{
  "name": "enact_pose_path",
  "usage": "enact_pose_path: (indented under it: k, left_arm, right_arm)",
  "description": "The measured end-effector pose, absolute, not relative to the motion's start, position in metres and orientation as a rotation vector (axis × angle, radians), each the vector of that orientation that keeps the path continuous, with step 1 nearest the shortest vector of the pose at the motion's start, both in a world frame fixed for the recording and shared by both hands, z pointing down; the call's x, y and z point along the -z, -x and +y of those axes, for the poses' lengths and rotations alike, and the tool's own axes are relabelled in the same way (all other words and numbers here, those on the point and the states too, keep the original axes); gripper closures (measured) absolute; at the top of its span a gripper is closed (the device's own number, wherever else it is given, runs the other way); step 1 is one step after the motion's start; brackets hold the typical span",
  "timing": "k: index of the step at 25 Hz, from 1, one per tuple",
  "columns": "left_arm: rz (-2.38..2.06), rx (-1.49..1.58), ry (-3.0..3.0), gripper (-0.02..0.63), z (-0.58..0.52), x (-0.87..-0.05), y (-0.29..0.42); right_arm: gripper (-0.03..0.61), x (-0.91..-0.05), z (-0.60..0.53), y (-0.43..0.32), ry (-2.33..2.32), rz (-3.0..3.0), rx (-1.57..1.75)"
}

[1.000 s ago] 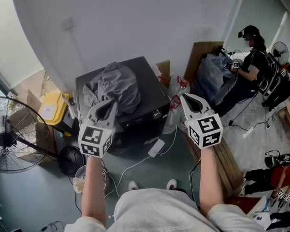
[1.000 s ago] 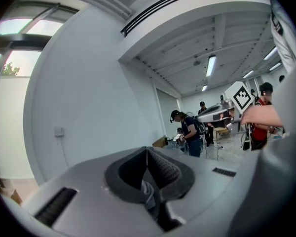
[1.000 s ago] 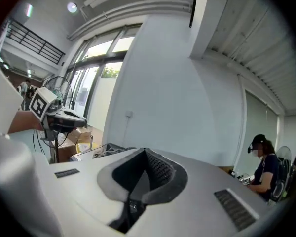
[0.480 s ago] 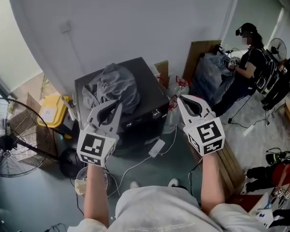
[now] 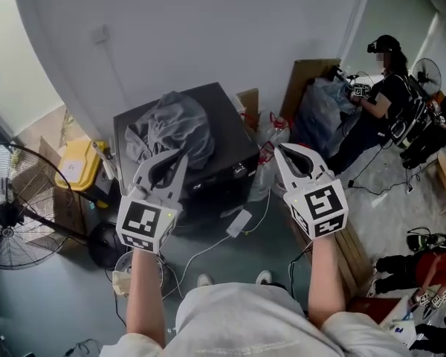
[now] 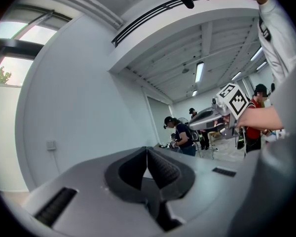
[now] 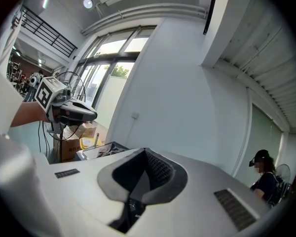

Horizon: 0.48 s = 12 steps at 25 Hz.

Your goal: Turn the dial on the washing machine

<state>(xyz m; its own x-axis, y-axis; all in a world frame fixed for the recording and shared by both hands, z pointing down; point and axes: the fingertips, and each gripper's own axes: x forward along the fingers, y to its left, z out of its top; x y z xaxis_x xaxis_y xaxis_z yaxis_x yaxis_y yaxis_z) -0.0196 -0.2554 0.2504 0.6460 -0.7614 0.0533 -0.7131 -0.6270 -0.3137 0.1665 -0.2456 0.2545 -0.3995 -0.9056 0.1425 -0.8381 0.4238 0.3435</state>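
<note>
The washing machine [image 5: 219, 136] is a black box standing against the white wall, with a crumpled grey cloth [image 5: 171, 129] piled on its top. I cannot make out a dial on it. My left gripper [image 5: 183, 157] hovers in front of the machine's near left corner, shut and empty, its pads meeting [image 6: 147, 152]. My right gripper [image 5: 279, 148] is held up to the right of the machine, apart from it, also shut with nothing in it [image 7: 145, 151]. Each gripper shows in the other's view: the right gripper [image 6: 207, 117] and the left gripper [image 7: 71, 113].
A yellow container [image 5: 74, 166] and a standing fan [image 5: 15, 214] are left of the machine. A white adapter with cables [image 5: 239, 223] lies on the floor in front. Cardboard [image 5: 305, 80], a dark bag and a person [image 5: 386, 88] are at the right, by wooden planks [image 5: 353, 248].
The head view has drifted slightly. Both grippers stay raised and shut in nearly the same places; the left one has edged a little toward the machine.
</note>
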Motion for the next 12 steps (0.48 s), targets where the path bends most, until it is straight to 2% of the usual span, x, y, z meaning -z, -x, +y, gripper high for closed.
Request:
enact_pose_path:
  k: [12]
  left_arm:
    - [1.200, 0.269, 2.605, 0.597, -0.2575, -0.2540, 0.0230]
  right_arm:
    - [0.563, -0.2573, -0.2482, -0.1662, -1.502, -2.369, 0.306]
